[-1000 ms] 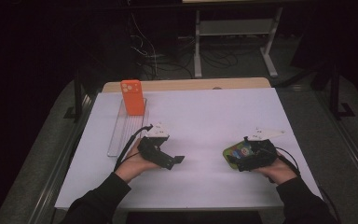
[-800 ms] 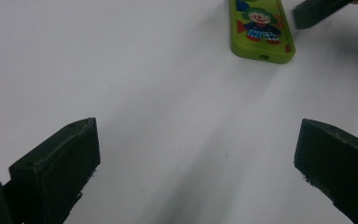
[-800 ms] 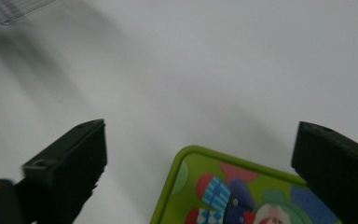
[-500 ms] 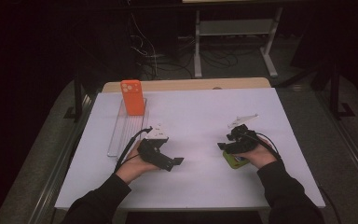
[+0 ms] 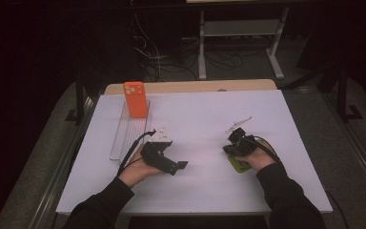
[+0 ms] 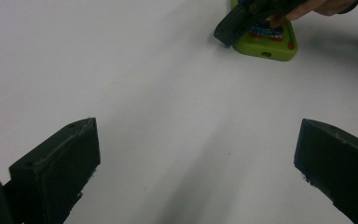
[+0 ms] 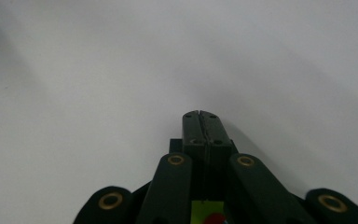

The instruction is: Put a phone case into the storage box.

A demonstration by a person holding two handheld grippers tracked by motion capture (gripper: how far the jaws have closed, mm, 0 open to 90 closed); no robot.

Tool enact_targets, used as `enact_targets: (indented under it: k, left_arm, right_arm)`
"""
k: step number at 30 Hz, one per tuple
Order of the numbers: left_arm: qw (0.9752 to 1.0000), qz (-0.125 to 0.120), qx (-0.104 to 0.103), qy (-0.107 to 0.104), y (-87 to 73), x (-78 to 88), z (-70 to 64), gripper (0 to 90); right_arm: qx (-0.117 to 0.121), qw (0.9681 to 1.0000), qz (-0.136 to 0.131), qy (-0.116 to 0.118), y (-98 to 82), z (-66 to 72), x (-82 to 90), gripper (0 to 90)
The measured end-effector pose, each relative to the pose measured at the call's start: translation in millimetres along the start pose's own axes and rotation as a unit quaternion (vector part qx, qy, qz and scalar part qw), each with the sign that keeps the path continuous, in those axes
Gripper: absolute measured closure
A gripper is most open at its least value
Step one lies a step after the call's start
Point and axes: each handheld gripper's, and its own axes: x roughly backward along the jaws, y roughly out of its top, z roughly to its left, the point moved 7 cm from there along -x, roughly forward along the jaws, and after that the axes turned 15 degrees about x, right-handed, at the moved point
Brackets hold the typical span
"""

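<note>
**Green case flat on the table, not yet gripped**

Nearest the person, the left gripper (image 5: 175,167) rests low over the white table (image 5: 205,114). Its jaws are spread wide with only bare tabletop between them, so it holds and touches nothing.

Across from it, the right gripper (image 7: 199,114) sits over the green case (image 6: 266,44). Its jaws have just been closing and now stand pressed together, pad against pad, with nothing caught between them. The closed tips point past the case's far edge, out over empty table. The case lies flat under the gripper's body and the right hand (image 5: 252,160), near the table's right front part. Whether the gripper's underside actually bears on the case, I cannot tell.

Farther back on the left lies a clear tray (image 5: 124,138), running lengthwise away from the person. At its far end an orange case (image 5: 136,99) stands upright.

Judging by this layout, the work looks to be at an early stage. The orange case already stands in the tray, while the green one is well apart from it and has not been lifted. With its jaws shut on nothing, the right gripper would seem to need either to nudge the case or to open again and take an edge before the case can travel anywhere.
</note>
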Motion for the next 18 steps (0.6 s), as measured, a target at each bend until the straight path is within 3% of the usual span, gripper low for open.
enact_targets:
  k: [10,18]
  left_arm:
    - [1.0000,0.006,-0.003,-0.004,-1.5,-1.0,-1.9,0.0]
    - [0.9999,0.007,-0.005,-0.006,-1.7,-0.6,-2.9,0.0]
  right_arm:
    - [-0.001,0.9999,0.013,0.001,-9.4,5.5,5.1,88.3]
    - [-0.005,0.9997,0.023,-0.002,-30.9,10.4,20.1,88.3]
